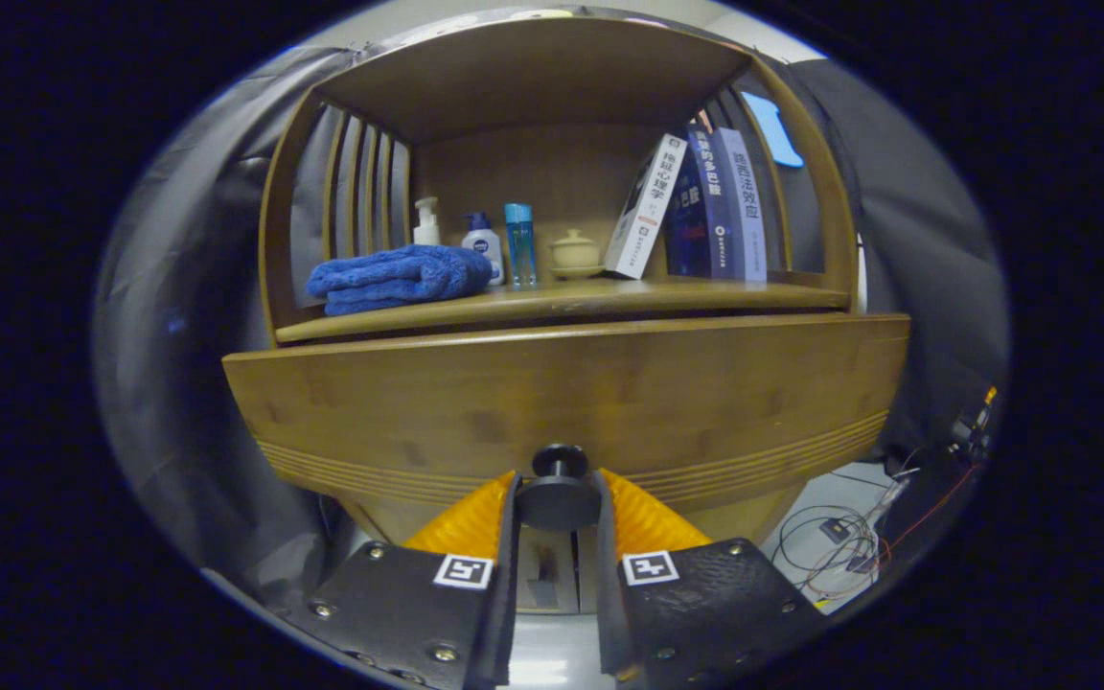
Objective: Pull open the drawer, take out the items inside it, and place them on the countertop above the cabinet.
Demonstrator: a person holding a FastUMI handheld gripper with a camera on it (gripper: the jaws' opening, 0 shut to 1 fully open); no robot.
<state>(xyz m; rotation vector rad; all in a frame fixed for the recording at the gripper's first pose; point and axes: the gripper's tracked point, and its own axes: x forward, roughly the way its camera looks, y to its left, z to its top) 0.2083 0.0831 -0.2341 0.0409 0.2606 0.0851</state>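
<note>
Gripper (558,498) fingers sit closed on the dark round knob (558,494) of the wooden drawer (562,402), one finger pressing on each side of it. That drawer front runs wide just beyond the fingertips, under the countertop (552,302). On the countertop, a folded blue towel (399,276) lies at the left; behind it to the right stand a white pump bottle (426,222), a blue-capped bottle (483,241), a slim blue bottle (519,245) and a small lidded pot (574,253). Books (696,206) lean at the far right.
</note>
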